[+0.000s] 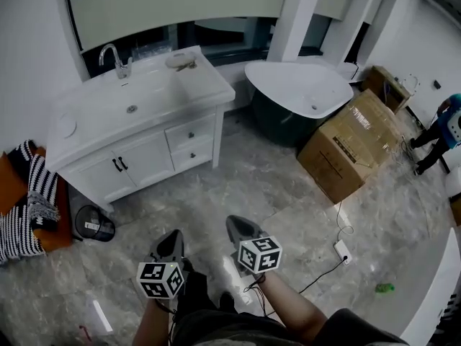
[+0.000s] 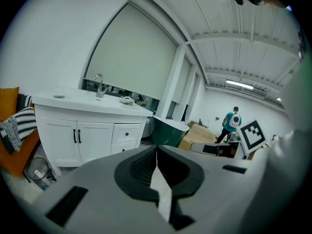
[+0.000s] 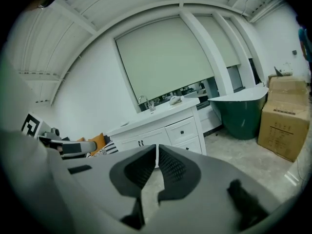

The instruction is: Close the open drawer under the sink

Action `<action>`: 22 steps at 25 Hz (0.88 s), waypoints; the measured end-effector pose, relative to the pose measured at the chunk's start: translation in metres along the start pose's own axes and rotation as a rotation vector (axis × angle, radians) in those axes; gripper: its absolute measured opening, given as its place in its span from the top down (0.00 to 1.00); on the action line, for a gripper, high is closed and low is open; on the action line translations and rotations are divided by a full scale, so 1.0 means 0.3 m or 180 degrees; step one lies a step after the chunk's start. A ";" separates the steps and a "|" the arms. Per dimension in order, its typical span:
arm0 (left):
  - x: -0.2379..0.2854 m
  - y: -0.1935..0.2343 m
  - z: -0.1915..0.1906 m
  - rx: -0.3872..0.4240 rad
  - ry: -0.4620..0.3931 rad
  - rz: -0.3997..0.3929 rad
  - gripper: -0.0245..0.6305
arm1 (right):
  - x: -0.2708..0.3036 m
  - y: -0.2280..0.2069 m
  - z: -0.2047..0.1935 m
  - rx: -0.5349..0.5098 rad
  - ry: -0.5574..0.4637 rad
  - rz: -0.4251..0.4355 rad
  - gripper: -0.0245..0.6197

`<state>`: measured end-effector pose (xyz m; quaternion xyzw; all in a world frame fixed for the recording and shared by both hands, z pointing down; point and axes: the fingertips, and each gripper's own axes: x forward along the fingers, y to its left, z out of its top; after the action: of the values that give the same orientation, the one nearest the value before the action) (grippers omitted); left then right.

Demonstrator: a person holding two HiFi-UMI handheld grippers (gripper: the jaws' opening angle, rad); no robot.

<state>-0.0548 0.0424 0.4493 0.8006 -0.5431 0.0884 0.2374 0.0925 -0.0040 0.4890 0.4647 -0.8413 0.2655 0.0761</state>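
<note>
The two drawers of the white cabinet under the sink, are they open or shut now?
Shut, both: the upper drawer and lower drawer fronts sit flush with the cabinet doors.

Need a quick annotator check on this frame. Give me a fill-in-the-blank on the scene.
1. The left gripper and the right gripper both have their jaws ____.
2. The faucet rises behind the ____ set in the white vanity.
3. Right of its doors, the vanity has ____ stacked drawers.
4. Between the vanity and the cardboard box stands a ____.

Missing words: shut; sink; two; bathtub.
</note>
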 end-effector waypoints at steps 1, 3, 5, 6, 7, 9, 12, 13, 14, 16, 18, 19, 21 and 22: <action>-0.025 -0.029 -0.008 0.0018 -0.0016 0.0002 0.94 | -0.037 0.006 -0.002 -0.0012 -0.0023 0.0019 0.91; -0.071 -0.085 -0.022 0.0049 -0.0037 -0.0002 0.94 | -0.106 0.019 -0.006 -0.0091 -0.0041 0.0045 0.91; -0.116 -0.143 -0.034 0.0081 -0.0066 -0.0018 0.94 | -0.171 0.038 -0.014 -0.0290 -0.0034 0.0071 0.91; -0.138 -0.168 -0.038 0.0105 -0.0086 -0.0023 0.94 | -0.200 0.052 -0.017 -0.0375 -0.0049 0.0108 0.91; -0.159 -0.188 -0.040 0.0136 -0.0110 -0.0020 0.94 | -0.226 0.068 -0.019 -0.0404 -0.0087 0.0163 0.91; -0.199 -0.211 -0.037 0.0183 -0.0152 0.0007 0.94 | -0.269 0.097 -0.020 -0.0355 -0.0159 0.0267 0.91; -0.247 -0.237 -0.025 0.0215 -0.0187 0.0013 0.94 | -0.316 0.121 -0.025 -0.0352 -0.0168 0.0302 0.91; -0.258 -0.245 -0.021 0.0233 -0.0198 0.0007 0.94 | -0.326 0.126 -0.026 -0.0369 -0.0161 0.0298 0.91; -0.268 -0.253 -0.017 0.0249 -0.0211 -0.0001 0.94 | -0.335 0.131 -0.027 -0.0390 -0.0155 0.0290 0.91; -0.284 -0.267 -0.012 0.0272 -0.0238 -0.0024 0.94 | -0.348 0.140 -0.026 -0.0433 -0.0146 0.0278 0.91; -0.299 -0.282 -0.008 0.0299 -0.0255 -0.0048 0.94 | -0.362 0.153 -0.025 -0.0474 -0.0140 0.0285 0.92; -0.307 -0.287 -0.004 0.0306 -0.0262 -0.0055 0.94 | -0.370 0.161 -0.024 -0.0495 -0.0138 0.0293 0.92; -0.323 -0.290 0.001 0.0301 -0.0282 -0.0063 0.94 | -0.384 0.178 -0.023 -0.0520 -0.0148 0.0306 0.92; -0.330 -0.287 0.001 0.0292 -0.0290 -0.0065 0.94 | -0.389 0.185 -0.023 -0.0518 -0.0161 0.0306 0.92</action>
<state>-0.0153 0.1498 0.3848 0.8193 -0.5406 0.0741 0.1763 0.1108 0.1098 0.4303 0.4227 -0.8830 0.1878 0.0796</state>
